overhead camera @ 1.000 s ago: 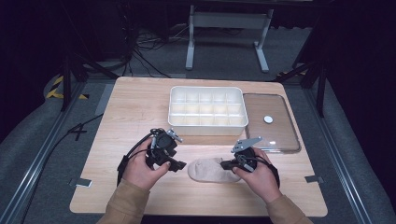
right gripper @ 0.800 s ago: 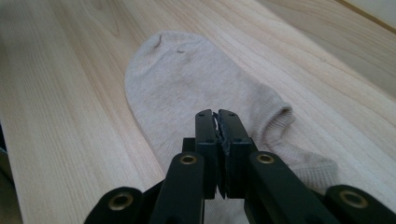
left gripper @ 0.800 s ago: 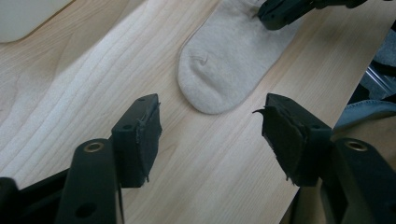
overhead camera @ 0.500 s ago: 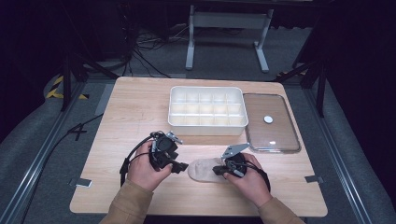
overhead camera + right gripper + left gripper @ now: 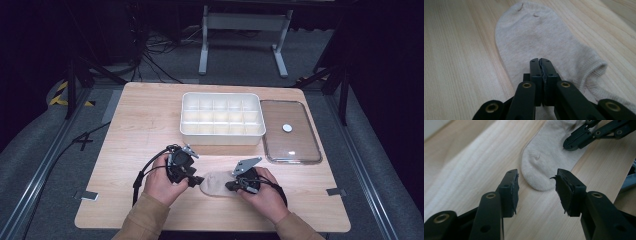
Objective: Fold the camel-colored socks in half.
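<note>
A beige ankle sock [image 5: 216, 183] lies flat on the wooden table [image 5: 150, 125] near its front edge, between my two grippers. My left gripper [image 5: 196, 181] is at the sock's toe end. In the left gripper view its jaws [image 5: 536, 187] stand open and have just been closing; the toe of the sock [image 5: 544, 157] lies between the fingertips, and the pads do not touch it. My right gripper [image 5: 230, 186] is shut. Its closed tips [image 5: 540, 61] rest on the middle of the sock [image 5: 529, 32], with the cuff opening to their right. The right gripper [image 5: 567, 145] also appears farther off in the left gripper view.
A white compartment tray [image 5: 221, 136] stands behind the grippers at mid-table. A clear lid with a white knob [image 5: 290, 132] lies flat to its right. Bare tabletop extends to the left, and the table's front edge is close under the person's forearms.
The left hand has sunk toward the sock's toe and its jaws have narrowed. The right hand has slid left and down onto the sock, jaws still shut.
</note>
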